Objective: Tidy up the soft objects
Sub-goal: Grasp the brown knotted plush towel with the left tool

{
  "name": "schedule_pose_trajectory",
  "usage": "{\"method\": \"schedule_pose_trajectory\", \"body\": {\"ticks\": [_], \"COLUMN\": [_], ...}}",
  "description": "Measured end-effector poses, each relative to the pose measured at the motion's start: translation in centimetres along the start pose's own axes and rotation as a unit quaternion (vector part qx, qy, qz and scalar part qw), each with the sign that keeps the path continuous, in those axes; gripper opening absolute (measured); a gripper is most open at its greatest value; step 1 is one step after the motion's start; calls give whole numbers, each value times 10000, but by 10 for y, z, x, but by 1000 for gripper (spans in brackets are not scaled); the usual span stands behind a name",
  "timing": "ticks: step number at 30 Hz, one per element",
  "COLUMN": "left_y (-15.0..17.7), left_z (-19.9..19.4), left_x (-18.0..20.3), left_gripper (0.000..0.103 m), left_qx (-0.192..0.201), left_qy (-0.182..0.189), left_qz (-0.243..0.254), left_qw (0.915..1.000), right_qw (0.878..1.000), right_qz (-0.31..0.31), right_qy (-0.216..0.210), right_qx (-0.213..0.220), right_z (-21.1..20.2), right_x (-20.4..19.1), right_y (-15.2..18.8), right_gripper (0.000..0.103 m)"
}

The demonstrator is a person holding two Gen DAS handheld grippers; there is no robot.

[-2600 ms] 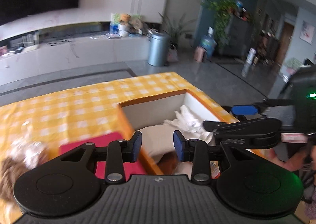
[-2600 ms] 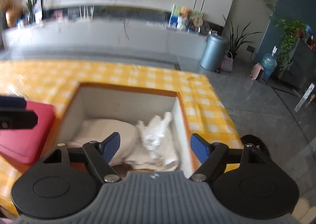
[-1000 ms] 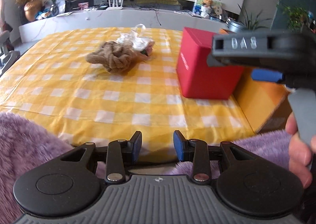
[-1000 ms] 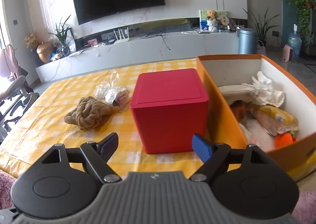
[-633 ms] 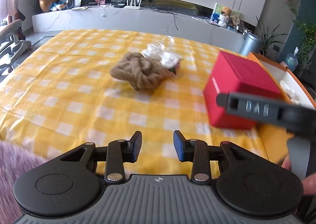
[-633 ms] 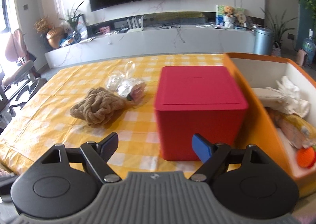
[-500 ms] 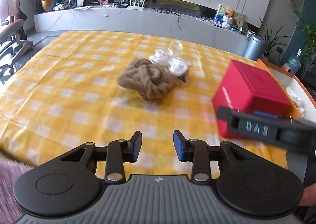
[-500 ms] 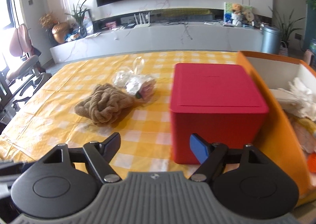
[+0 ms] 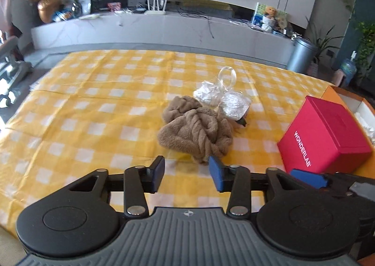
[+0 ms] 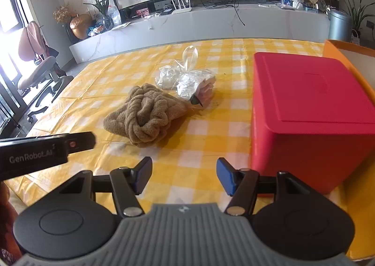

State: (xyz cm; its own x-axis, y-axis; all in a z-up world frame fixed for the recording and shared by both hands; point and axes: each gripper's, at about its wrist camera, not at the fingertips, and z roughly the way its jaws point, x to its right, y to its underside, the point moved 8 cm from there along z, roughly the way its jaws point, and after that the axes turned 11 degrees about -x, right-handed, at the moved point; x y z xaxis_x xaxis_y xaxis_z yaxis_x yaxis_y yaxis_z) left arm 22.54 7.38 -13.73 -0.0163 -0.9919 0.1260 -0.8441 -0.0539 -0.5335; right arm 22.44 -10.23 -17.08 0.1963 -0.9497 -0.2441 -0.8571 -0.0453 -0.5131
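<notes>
**Q:** Soft objects — how much has been sorted so far, and where is the rest sitting?

**A:** Two are left out on the checked tablecloth (image 9: 93,106): a brown knotted plush (image 9: 195,128) and a crinkly plastic bag (image 9: 225,99) touching its far side. Both lie just ahead of the left gripper (image 9: 186,173), whose jaws are being opened with nothing between them yet. From the right gripper (image 10: 184,176), the plush (image 10: 144,114) is seen ahead and to the left, the bag (image 10: 187,80) beyond it; those jaws are being closed on empty air.

**Q:** And the done part?

**A:** An orange bin (image 9: 335,92) is glimpsed past the red box (image 9: 325,134), off to the right of the left jaws, with something white inside. Some sorting looks done, judging by that. The plush and the bag remain to be picked up, probably the plush first.
</notes>
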Motion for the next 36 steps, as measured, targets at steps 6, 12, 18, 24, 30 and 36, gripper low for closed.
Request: {"method": "schedule_pose_trajectory", "body": {"ticks": [6, 12, 18, 24, 30, 36], "left_y": [-17, -20, -22, -18, -19, -23], "left_z": [23, 60, 86, 95, 77, 62], "left_x": [1, -4, -4, -3, -13, -35], "left_gripper": [78, 82, 84, 39, 30, 30], "left_qx": [-24, -375, -461, -418, -217, -74], "left_qy": [247, 269, 446, 1004, 650, -106], "left_qz": [-364, -1003, -1315, -1324, -1195, -816], "left_qw": [9990, 9939, 9892, 9852, 9905, 9966], "right_qw": [9999, 9995, 9994, 9990, 9976, 9921], "right_qz": [-134, -207, -194, -289, -559, -1012], "right_qy": [89, 253, 280, 310, 399, 724], "right_qx": [-31, -34, -107, -145, -13, 183], "right_z": [15, 27, 39, 42, 37, 34], "right_x": [-8, -11, -9, -10, -15, -23], "right_y": [-14, -19, -17, -15, -20, -36], "right_gripper": [51, 51, 51, 51, 52, 61]}}
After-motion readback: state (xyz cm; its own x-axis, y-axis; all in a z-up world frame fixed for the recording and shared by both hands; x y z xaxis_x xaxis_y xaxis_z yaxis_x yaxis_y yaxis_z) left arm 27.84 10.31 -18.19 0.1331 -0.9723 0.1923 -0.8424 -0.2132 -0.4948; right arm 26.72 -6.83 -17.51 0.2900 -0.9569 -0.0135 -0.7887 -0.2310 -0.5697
